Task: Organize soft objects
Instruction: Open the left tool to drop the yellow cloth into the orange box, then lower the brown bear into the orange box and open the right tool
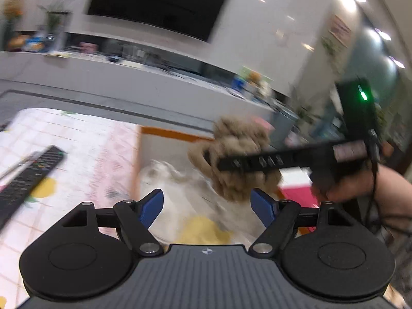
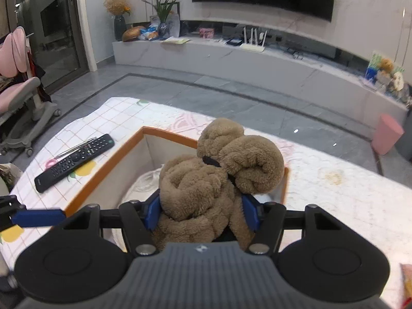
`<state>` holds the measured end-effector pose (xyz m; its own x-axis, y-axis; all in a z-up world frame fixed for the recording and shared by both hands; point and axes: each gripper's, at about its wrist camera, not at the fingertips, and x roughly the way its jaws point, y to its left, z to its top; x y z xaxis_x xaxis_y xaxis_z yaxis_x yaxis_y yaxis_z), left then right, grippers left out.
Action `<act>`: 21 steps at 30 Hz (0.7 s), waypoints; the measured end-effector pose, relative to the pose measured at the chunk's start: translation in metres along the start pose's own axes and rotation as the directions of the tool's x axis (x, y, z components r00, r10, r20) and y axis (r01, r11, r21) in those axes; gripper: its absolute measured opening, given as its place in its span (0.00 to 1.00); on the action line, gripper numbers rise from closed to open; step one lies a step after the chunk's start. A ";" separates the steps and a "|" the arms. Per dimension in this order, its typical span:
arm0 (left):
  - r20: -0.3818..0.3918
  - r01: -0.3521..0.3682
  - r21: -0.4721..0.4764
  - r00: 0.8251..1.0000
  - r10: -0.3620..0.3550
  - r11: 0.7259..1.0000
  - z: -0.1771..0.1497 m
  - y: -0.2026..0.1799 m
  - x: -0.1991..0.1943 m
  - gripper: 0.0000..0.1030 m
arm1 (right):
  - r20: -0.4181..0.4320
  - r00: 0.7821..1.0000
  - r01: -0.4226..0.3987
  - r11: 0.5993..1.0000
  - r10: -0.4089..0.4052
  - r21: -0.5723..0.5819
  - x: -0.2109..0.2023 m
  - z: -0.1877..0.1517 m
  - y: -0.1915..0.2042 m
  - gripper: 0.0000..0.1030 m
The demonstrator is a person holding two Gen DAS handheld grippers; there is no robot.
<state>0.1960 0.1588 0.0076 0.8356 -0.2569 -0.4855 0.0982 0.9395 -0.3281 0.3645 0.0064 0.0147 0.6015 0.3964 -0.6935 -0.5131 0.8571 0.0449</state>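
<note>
My right gripper (image 2: 203, 212) is shut on a brown fleecy bundle (image 2: 206, 180) and holds it over an open storage box with an orange rim (image 2: 103, 177). The bundle also shows in the blurred left wrist view (image 1: 239, 154), clamped by the right gripper's black finger (image 1: 260, 163). My left gripper (image 1: 209, 203) is open and empty, its blue pads wide apart over the box. White soft items (image 1: 175, 180) and a yellow one (image 1: 203, 230) lie inside the box. A blue fingertip (image 2: 38, 217) of the left gripper enters the right wrist view at the left edge.
A black remote control (image 2: 74, 162) lies on the patterned bedspread (image 2: 334, 193) left of the box. A pink item (image 1: 301, 197) lies right of the box. A pink stool (image 2: 387, 134) and a pink chair (image 2: 18, 85) stand on the grey floor. A TV unit runs behind.
</note>
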 end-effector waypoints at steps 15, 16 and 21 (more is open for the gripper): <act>-0.012 -0.110 0.099 0.994 0.112 0.989 -0.008 -0.003 0.014 0.89 | -0.203 0.977 -0.064 0.998 0.062 -0.006 0.090 0.010 0.029 0.61; -0.014 -0.116 0.104 0.993 0.118 0.988 -0.008 -0.005 0.016 0.89 | -0.208 0.976 -0.067 0.998 0.067 0.005 0.095 0.011 0.030 0.62; -0.023 -0.131 0.128 0.991 0.135 0.983 -0.010 -0.009 0.016 0.89 | -0.256 0.963 -0.064 0.995 0.080 0.071 0.118 0.014 0.030 0.65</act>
<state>0.2035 0.1443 -0.0053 0.8286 -0.1334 -0.5437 0.0569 0.9862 -0.1553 0.4286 0.0830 -0.0559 0.3815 0.3666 -0.8486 -0.5061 0.8510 0.1402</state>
